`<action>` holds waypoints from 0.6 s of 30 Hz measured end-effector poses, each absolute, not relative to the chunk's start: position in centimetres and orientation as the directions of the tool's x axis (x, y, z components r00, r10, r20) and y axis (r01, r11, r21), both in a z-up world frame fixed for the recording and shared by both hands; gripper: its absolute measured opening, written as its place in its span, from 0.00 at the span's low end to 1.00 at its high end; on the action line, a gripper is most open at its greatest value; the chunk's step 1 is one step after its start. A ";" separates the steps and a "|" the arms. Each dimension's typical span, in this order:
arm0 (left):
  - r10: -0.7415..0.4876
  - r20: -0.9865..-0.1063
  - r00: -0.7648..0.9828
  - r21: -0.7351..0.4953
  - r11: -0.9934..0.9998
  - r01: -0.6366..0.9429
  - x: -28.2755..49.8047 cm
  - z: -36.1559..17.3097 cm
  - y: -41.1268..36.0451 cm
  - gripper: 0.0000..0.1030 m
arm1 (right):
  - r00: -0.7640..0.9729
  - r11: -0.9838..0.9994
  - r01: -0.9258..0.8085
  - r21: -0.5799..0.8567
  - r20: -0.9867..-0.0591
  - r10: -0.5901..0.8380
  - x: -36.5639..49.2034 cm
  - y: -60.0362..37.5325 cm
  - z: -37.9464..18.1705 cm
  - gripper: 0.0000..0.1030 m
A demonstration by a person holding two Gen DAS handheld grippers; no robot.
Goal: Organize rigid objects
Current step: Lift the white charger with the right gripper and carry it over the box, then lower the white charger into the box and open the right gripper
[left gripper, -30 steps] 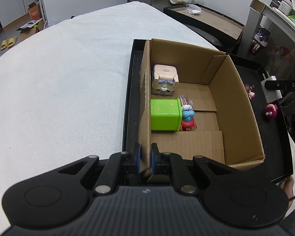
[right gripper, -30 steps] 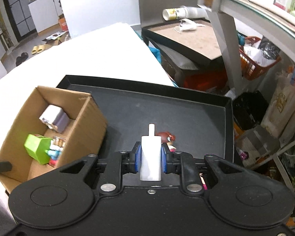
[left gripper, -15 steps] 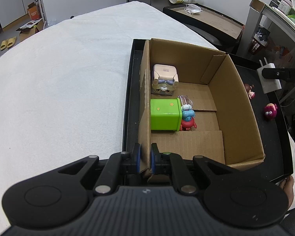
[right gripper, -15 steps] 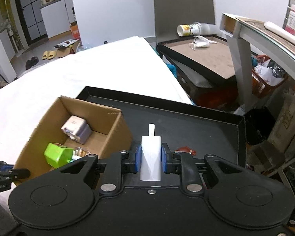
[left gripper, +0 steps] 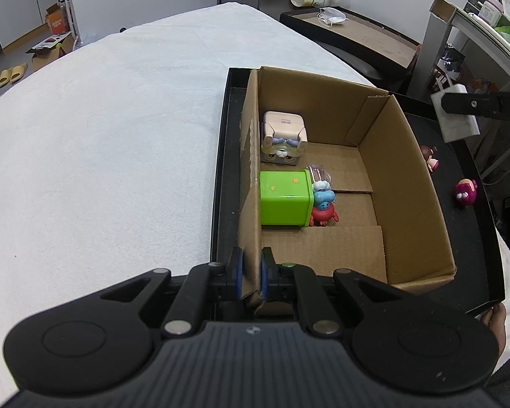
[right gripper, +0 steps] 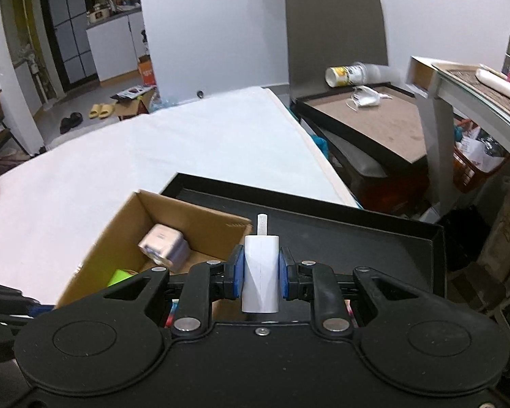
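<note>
Face mask [right gripper: 363, 97] and toppled cup stack [right gripper: 353, 73] behind.

Cardboard box [left gripper: 404, 183]: stands in the left part of a tray [left gripper: 472, 238], which sits on the cloth-covered table [left gripper: 102, 142]. In the box, along its left wall: cube toy [left gripper: 284, 136] at the far end, tin [left gripper: 284, 200] nearer, small figures [left gripper: 323, 200] beside the tin. On the tray right of the box: two figurines [left gripper: 465, 193].
</note>
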State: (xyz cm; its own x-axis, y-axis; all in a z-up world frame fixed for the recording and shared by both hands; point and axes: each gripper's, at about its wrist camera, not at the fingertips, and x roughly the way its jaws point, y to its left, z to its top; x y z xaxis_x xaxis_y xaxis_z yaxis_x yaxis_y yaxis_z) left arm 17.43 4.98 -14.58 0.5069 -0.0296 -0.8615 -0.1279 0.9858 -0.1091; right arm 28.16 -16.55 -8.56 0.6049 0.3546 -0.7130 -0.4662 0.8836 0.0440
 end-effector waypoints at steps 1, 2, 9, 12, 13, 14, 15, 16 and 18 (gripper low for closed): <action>-0.030 -0.861 0.508 -0.109 0.986 -0.126 17.4 -14.6 5.0 0.09 | 0.604 0.881 -0.470 0.048 -0.711 0.361 28.1 -16.3 -8.5 0.20; -0.031 -0.861 0.508 -0.110 0.986 -0.125 17.4 -14.6 5.0 0.09 | 0.602 0.879 -0.475 0.050 -0.710 0.365 28.0 -16.0 -8.5 0.20; -0.039 -0.856 0.515 -0.117 0.986 -0.119 17.2 -14.6 5.2 0.09 | 0.582 0.858 -0.512 0.040 -0.719 0.380 27.6 -13.7 -9.2 0.20; -0.037 -0.855 0.517 -0.111 0.987 -0.114 17.2 -14.5 5.1 0.09 | 0.571 0.849 -0.528 0.037 -0.724 0.387 27.4 -12.5 -9.6 0.20; -0.037 -0.855 0.517 -0.111 0.987 -0.113 17.2 -14.5 5.1 0.09 | 0.570 0.846 -0.532 0.034 -0.724 0.388 27.3 -12.2 -9.7 0.20; -0.039 -0.855 0.517 -0.113 0.987 -0.113 17.2 -14.5 5.2 0.09 | 0.567 0.843 -0.537 0.033 -0.725 0.390 27.2 -11.8 -9.9 0.20; -0.041 -0.855 0.518 -0.116 0.987 -0.113 17.2 -14.5 5.2 0.09 | 0.563 0.840 -0.542 0.034 -0.728 0.392 27.2 -11.5 -10.0 0.20; -0.044 -0.854 0.518 -0.119 0.987 -0.113 17.2 -14.6 5.3 0.09 | 0.558 0.838 -0.545 0.036 -0.730 0.394 27.2 -11.2 -10.2 0.20; -0.049 -0.853 0.519 -0.125 0.986 -0.113 17.1 -14.6 5.4 0.09 | 0.550 0.835 -0.549 0.037 -0.736 0.395 27.2 -10.7 -10.7 0.20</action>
State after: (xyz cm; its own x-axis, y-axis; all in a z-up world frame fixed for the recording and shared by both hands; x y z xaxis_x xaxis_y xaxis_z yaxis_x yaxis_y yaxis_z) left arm 17.11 5.43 -14.59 0.5189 -0.0486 -0.8535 -0.1131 0.9857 -0.1249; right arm 27.16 -10.74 -10.66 0.5499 0.3949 -0.7359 -0.5494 0.8347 0.0373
